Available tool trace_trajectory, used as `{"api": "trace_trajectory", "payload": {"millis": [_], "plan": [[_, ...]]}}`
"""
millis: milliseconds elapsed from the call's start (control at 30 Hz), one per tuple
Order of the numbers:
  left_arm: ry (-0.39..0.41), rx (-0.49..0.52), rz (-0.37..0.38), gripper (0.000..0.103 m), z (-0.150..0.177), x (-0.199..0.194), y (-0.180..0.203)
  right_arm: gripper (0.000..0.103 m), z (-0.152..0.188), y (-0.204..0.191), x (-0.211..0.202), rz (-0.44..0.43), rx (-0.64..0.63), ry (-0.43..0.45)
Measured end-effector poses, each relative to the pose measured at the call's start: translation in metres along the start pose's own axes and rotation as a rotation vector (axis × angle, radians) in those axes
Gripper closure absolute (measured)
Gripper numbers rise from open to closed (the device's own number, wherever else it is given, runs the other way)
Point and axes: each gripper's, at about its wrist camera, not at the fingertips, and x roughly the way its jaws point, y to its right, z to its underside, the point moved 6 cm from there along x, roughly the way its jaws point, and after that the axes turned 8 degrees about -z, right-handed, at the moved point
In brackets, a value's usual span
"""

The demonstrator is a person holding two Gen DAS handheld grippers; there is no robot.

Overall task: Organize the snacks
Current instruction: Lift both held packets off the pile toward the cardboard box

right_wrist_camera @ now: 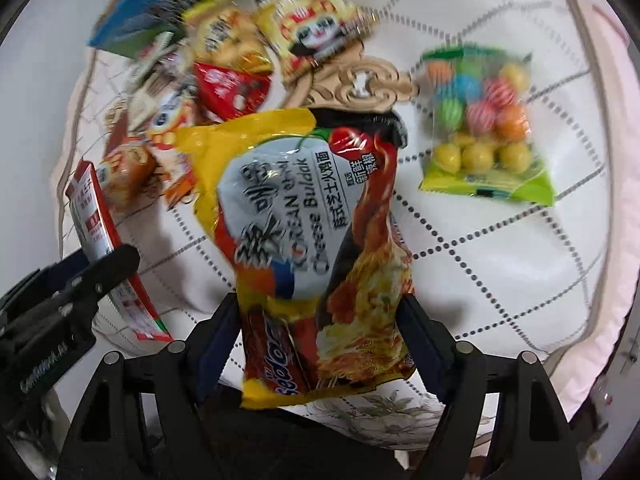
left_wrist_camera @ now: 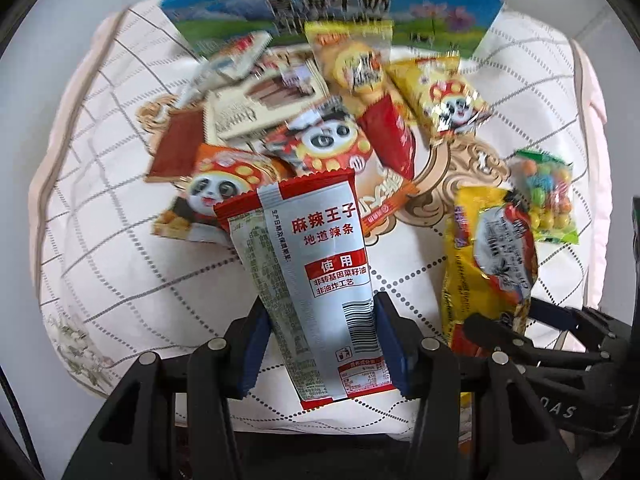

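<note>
My left gripper [left_wrist_camera: 320, 344] pinching the silver-and-red spicy strip packet [left_wrist_camera: 308, 268], lifted over the quilted cushion [left_wrist_camera: 120, 280], my right gripper [right_wrist_camera: 320, 344] clamped on the yellow noodle packet [right_wrist_camera: 312, 220], snack pile [left_wrist_camera: 300, 120] at twelve o'clock, candy-ball bag [right_wrist_camera: 484, 128] at two o'clock.

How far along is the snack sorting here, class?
Done: nothing looks sorted yet. In hand: the left tool grips a spicy-strip packet; the right tool grips a noodle packet. Left: the candy bag and the snack pile by the blue box.
</note>
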Motion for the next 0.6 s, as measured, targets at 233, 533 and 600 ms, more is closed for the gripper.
{"api": "trace_trajectory", "payload": {"millis": [233,533,600], "plan": [[-0.022,0.069,0.022,0.055,-0.011,0.020,0.012,0.014,-0.002,-0.002,0.009,0.069,0.035,0.044],[0.102,0.157,0.131,0.055,-0.029,-0.042,-0.018,0.015,0.009,-0.030,-0.065,0.016,0.156,0.226],[0.141,0.163,0.152,0.055,-0.045,-0.065,-0.028,0.015,0.005,-0.041,-0.085,-0.030,0.169,0.267]]}}
